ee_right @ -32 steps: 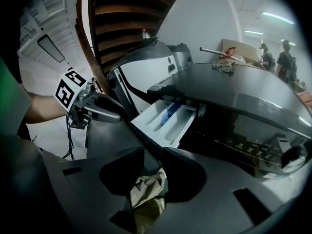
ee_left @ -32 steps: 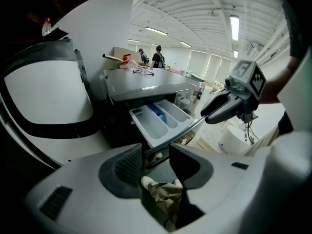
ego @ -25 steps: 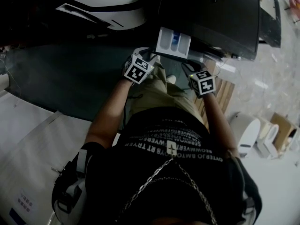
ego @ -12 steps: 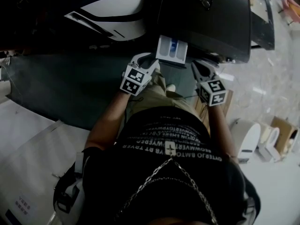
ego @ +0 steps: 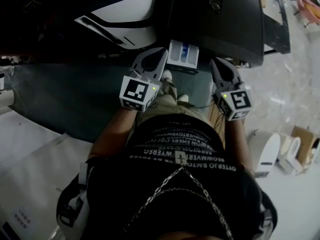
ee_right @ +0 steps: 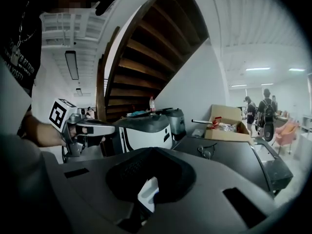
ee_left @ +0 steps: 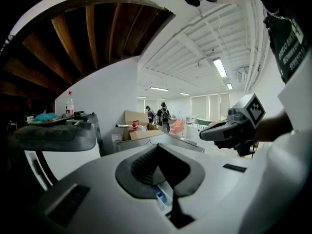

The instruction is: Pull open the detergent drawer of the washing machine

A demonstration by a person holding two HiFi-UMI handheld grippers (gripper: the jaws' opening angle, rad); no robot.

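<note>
The detergent drawer was seen pulled open. The left gripper had just been closed, empty; the right gripper was held shut, empty.

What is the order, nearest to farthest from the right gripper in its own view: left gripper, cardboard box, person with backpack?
1. Left gripper: close by, on the left.
2. Cardboard box: farther off, right of centre.
3. Person with backpack: far back in the room, right.
</note>
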